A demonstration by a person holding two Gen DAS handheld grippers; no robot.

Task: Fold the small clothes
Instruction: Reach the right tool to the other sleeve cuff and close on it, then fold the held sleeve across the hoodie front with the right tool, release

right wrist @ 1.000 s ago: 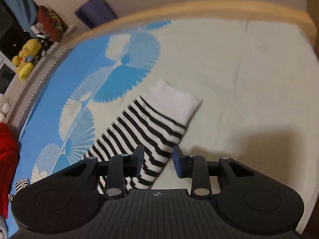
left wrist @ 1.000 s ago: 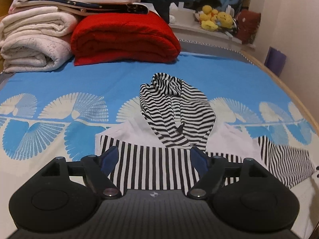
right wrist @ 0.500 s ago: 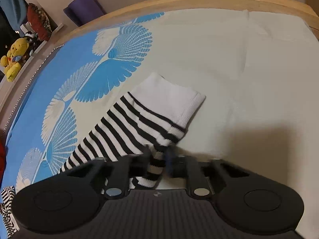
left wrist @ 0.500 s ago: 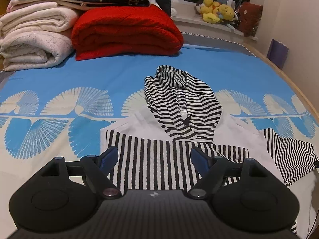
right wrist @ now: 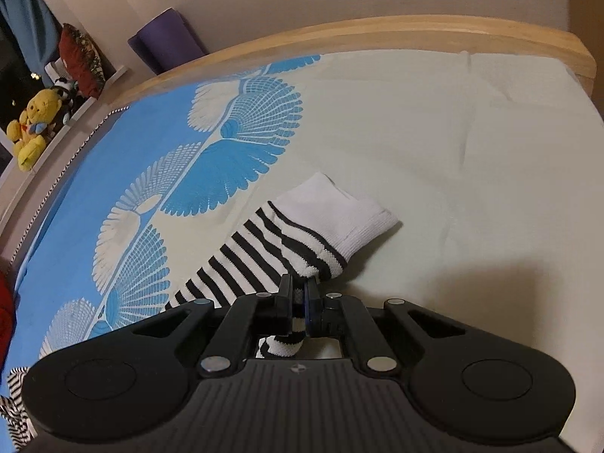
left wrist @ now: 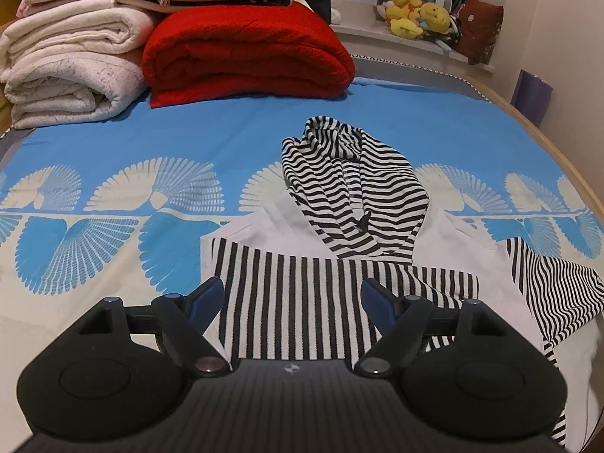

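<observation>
A small black-and-white striped hoodie [left wrist: 351, 234] lies flat on the bed, hood pointing away, its body folded up in front of my left gripper [left wrist: 292, 296]. That gripper hovers open above the striped body with nothing between its fingers. In the right wrist view the hoodie's striped sleeve [right wrist: 264, 260] with a white cuff [right wrist: 339, 213] stretches out over the cream part of the sheet. My right gripper [right wrist: 300, 288] is shut on the sleeve's near edge, just short of the cuff, and the fabric bunches between its pads.
Folded red blanket [left wrist: 245, 53] and stacked white blankets [left wrist: 71, 71] sit at the bed's far end. Plush toys [left wrist: 419, 17] line a ledge beyond. A wooden bed rail [right wrist: 339, 37] curves along the right side, a purple roll [right wrist: 166, 43] behind it.
My right gripper closed on the sleeve's edge, which it straddled with open jaws a second ago. The left gripper stayed open, and its view tipped slightly downward over the hoodie.
</observation>
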